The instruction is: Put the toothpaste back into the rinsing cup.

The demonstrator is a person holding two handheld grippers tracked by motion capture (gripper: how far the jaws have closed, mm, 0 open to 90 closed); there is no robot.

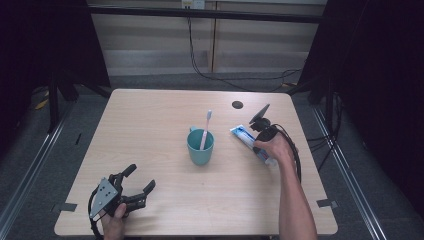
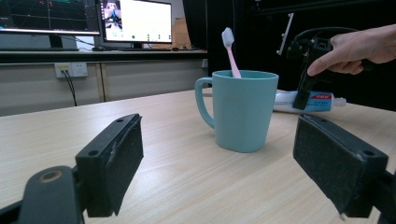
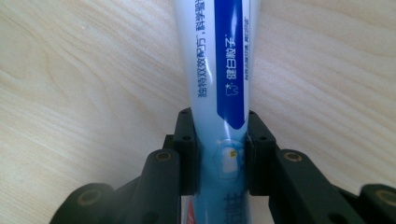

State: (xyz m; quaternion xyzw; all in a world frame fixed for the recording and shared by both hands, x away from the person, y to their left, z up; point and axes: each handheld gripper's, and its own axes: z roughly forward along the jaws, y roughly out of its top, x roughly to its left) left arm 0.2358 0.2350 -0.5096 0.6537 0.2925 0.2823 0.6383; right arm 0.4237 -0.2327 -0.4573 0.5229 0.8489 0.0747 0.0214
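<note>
A teal mug [image 1: 200, 146] stands at the table's middle with a pink toothbrush [image 1: 205, 128] upright in it, bristles up. To its right a white and blue toothpaste tube [image 1: 246, 136] lies flat on the wood. My right gripper [image 1: 261, 131] points down onto the tube, and in the right gripper view its jaws press both sides of the toothpaste tube [image 3: 219, 79]. My left gripper [image 1: 139, 181] rests near the front left corner, open and holding nothing. From the left gripper view the mug [image 2: 240, 110] stands beyond its spread jaws, with the tube [image 2: 308, 101] behind.
The wooden table [image 1: 150, 115] has a small dark hole [image 1: 237, 104] near its far right. Tape marks sit at the front corners [image 1: 64, 207]. Monitors [image 2: 135, 21] stand on a bench beyond the table in the left gripper view.
</note>
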